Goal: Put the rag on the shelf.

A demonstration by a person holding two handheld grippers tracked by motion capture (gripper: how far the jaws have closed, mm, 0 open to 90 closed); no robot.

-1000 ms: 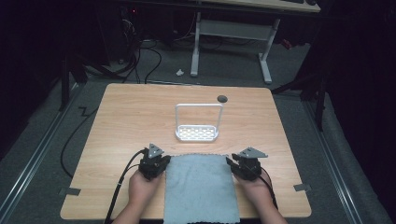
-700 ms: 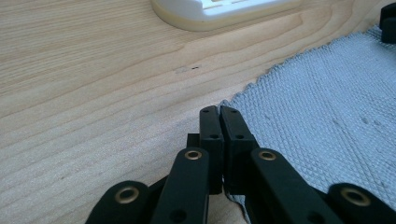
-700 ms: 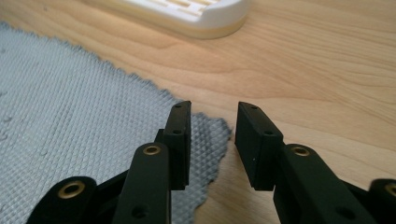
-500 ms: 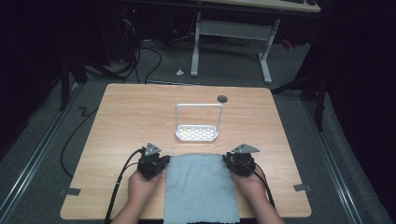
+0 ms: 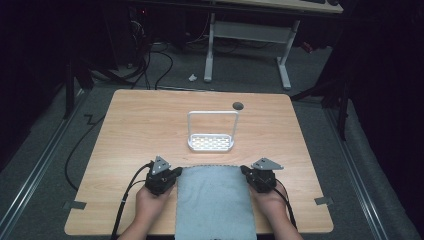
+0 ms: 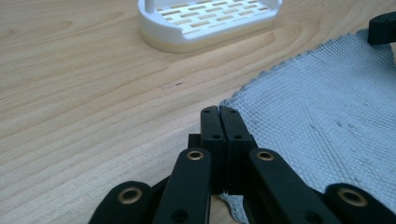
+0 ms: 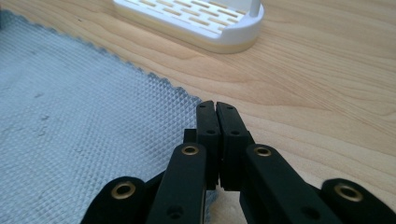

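A grey waffle-weave cloth [image 5: 215,200] lies flat at the table's near edge, between a person's two hands. My left gripper [image 5: 174,173] sits at its far left corner. In the left gripper view the jaws [image 6: 219,109] are pressed together, with the cloth's [image 6: 327,107] edge caught under them. My right gripper [image 5: 248,173] sits at the far right corner. Its jaws [image 7: 215,105] have just been closing and now meet on the cloth's [image 7: 70,116] edge.
A white slotted rack [image 5: 211,142] with a tall wire hoop stands just beyond the cloth, mid-table; it also appears ahead of each gripper [image 6: 210,21] [image 7: 196,18]. The wooden table [image 5: 140,130] has a small dark hole [image 5: 238,106] near its far edge. Cables trail off the near side.
The right gripper's jaws have drawn together at the cloth's far right corner. Both hands have stayed about where they were, and the cloth has not shifted.
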